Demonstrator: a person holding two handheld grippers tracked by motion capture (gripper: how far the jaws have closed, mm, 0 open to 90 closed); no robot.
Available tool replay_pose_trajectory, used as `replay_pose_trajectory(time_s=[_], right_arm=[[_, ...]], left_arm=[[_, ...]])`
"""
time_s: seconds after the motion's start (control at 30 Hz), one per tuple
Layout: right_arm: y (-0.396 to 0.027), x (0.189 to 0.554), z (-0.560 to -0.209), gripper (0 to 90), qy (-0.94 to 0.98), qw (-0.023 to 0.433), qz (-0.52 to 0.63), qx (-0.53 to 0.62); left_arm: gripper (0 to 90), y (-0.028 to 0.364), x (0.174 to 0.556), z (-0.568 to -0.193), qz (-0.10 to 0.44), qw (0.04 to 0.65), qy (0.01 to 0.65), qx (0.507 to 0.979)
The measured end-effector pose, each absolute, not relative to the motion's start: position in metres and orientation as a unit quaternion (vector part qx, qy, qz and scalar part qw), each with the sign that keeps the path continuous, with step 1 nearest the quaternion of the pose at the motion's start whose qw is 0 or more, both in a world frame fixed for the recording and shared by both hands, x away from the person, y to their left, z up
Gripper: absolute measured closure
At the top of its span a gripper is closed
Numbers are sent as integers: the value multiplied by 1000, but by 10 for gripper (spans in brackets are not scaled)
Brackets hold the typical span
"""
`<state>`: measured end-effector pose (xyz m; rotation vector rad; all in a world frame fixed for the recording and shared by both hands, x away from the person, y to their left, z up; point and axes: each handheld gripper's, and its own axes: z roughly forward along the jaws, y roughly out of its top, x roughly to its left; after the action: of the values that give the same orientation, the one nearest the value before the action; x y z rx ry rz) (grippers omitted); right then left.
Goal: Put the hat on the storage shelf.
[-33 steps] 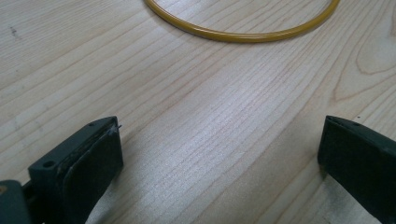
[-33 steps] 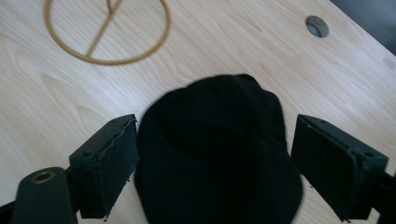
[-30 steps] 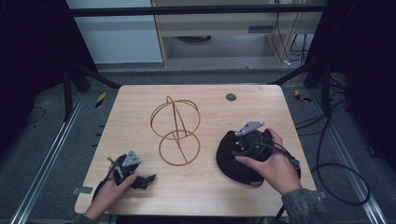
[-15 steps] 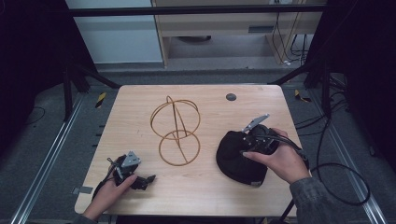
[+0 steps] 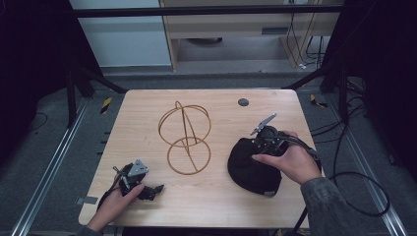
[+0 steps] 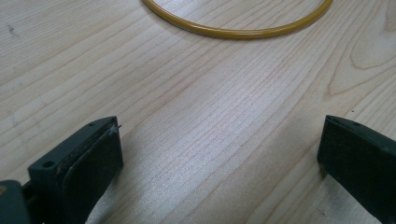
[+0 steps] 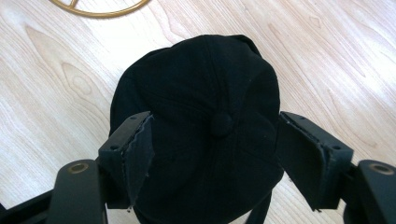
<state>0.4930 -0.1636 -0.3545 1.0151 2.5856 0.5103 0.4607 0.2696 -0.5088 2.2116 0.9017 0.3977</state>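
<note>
Fingers point(image 7: 154, 154) of right gripper point(image 7: 215, 158) closing astride black cap point(image 7: 201, 93), no lettering legible; left gripper point(image 6: 219, 154) agape.

The high view is dim and soft, its surroundings nearly black. Both gripper views are bright and sharp, the table point(image 6: 210, 116) faintly glaring.

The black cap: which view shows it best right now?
The right gripper view: the black cap sits large between the jaws, its top button and seams plain. The high view shows it small on the table, partly under the right gripper. The left gripper view looks at bare wood.
</note>
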Motion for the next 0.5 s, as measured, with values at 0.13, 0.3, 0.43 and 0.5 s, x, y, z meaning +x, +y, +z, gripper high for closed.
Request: replay_pose_trajectory(time_s=[0.13,0.3,0.43,0.5], right_arm=[[-163,494,-354,291,907,156,175,350],[-164,495,-351,307,906,156,180,349],[-161,495,-351,317,910,151,177,343],[-160,495,-351,317,913,146,174,340]], left_arm=[[0,270,461,-509,154,353,349,854],[0,269,461,-509,154,353,349,854],[0,269,461,-509,154,353,349,854],[0,269,461,-509,154,353,349,854]])
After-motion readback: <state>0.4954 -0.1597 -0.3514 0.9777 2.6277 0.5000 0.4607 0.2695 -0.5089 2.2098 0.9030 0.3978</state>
